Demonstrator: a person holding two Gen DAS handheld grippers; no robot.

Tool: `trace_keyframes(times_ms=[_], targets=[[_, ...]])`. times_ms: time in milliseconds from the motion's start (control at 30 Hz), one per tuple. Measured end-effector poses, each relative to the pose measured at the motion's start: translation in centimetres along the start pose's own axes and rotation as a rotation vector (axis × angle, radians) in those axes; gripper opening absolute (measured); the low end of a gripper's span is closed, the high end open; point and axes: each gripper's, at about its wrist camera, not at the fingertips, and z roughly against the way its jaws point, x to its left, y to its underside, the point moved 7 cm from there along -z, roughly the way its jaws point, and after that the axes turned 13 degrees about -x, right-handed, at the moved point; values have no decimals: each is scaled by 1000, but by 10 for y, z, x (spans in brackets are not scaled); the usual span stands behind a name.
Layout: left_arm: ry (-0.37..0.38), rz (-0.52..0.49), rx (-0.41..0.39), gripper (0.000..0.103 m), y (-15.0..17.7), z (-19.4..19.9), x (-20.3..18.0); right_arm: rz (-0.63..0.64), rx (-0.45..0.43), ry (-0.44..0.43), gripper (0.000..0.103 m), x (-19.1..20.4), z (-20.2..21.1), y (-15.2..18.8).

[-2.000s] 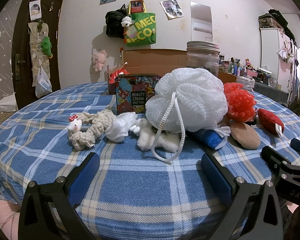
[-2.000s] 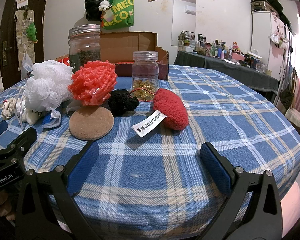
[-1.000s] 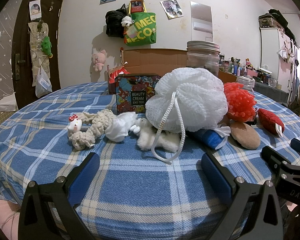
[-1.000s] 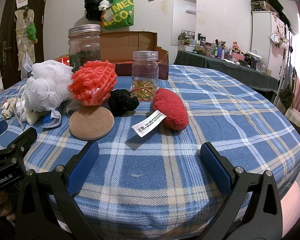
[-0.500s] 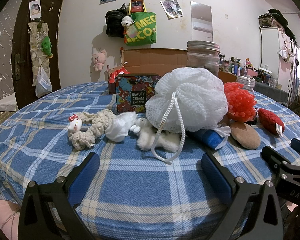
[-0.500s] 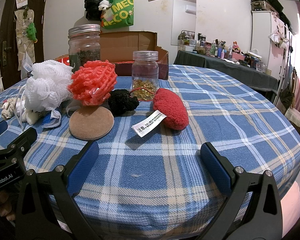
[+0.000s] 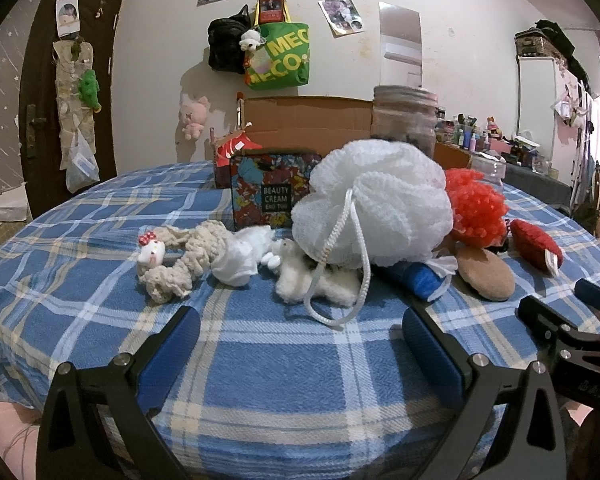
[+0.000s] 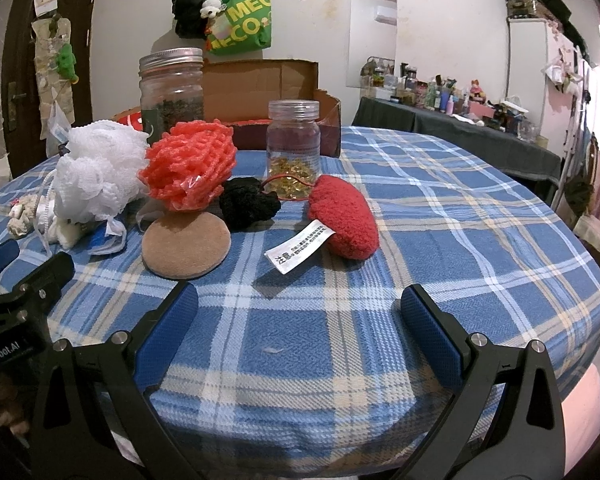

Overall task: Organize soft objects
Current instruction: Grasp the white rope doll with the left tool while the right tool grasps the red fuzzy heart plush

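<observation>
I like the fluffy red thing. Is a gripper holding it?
No, the red plush lies on the tablecloth, ahead of the open right gripper.

Floral tin [image 7: 271, 191]: "BEAUTY CREAM", third line too small to read. Green tote bag [image 7: 279, 60] on wall: "MEC…", "MECO:", partly cut off. Left gripper body [image 8: 4, 350]: "GenRobot.AI". Red pad's white tag [image 8: 300, 251]: "注意", rest illegible.

The left hand-held gripper [image 7: 300, 344] is low over the near edge, its two blue fingers [image 7: 172, 352] wide apart with nothing between them. The right hand-held gripper [image 8: 298, 332] sits just beside it, level, its blue fingers [image 8: 428, 336] wide apart and holding nothing too
</observation>
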Motion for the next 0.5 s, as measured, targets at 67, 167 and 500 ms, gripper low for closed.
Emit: trace_keyframes(times_ms=[67, 167, 500], targets=[[6, 8, -21, 103, -8, 4, 4, -1, 2, -12, 103, -1, 0, -3], [21, 2, -45, 103, -21, 7, 4, -6, -6, -36, 103, -2, 4, -12], [24, 37, -53, 103, -49, 6, 30, -4, -65, -30, 103, -15, 3, -40]])
